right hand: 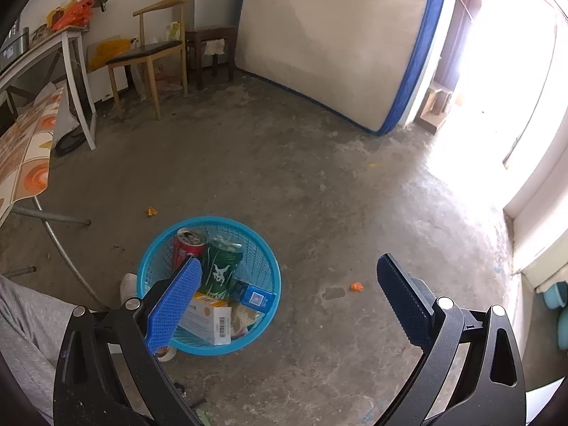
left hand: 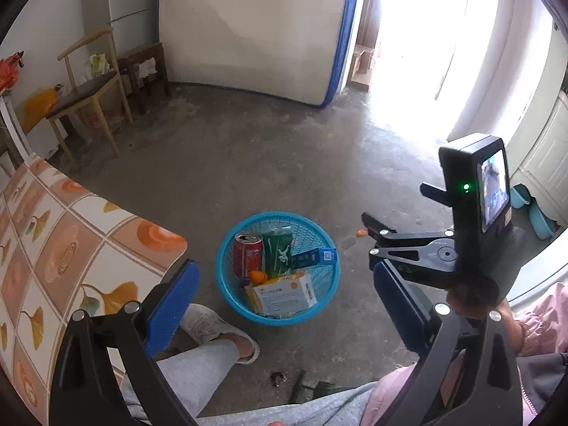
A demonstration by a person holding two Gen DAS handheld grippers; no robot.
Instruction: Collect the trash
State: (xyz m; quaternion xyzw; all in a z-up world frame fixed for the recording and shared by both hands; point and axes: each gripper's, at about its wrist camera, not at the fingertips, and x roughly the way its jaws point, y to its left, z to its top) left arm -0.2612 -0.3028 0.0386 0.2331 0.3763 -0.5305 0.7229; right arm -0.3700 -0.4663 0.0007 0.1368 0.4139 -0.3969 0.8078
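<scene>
A blue mesh basket (left hand: 326, 294) stands on the concrete floor; it also shows in the right wrist view (right hand: 264, 323). It holds a red can (left hand: 246, 254), a green packet (left hand: 280, 248), a small blue box (left hand: 314, 257), an orange scrap (left hand: 258, 277) and a white-and-orange carton (left hand: 287, 296). My left gripper (left hand: 285, 291) is open and empty above the basket. My right gripper (right hand: 289, 294) is open and empty, just right of the basket; it also appears in the left wrist view (left hand: 369, 245). Orange scraps (right hand: 356, 287) (right hand: 151, 211) lie on the floor.
A table with a patterned orange cloth (left hand: 53, 234) stands at the left. The person's leg and slipper (left hand: 216, 330) are beside the basket. A chair (right hand: 149, 53), a stool (right hand: 211, 46) and a leaning mattress (right hand: 330, 42) stand at the back. A bright doorway (right hand: 497, 71) is at the right.
</scene>
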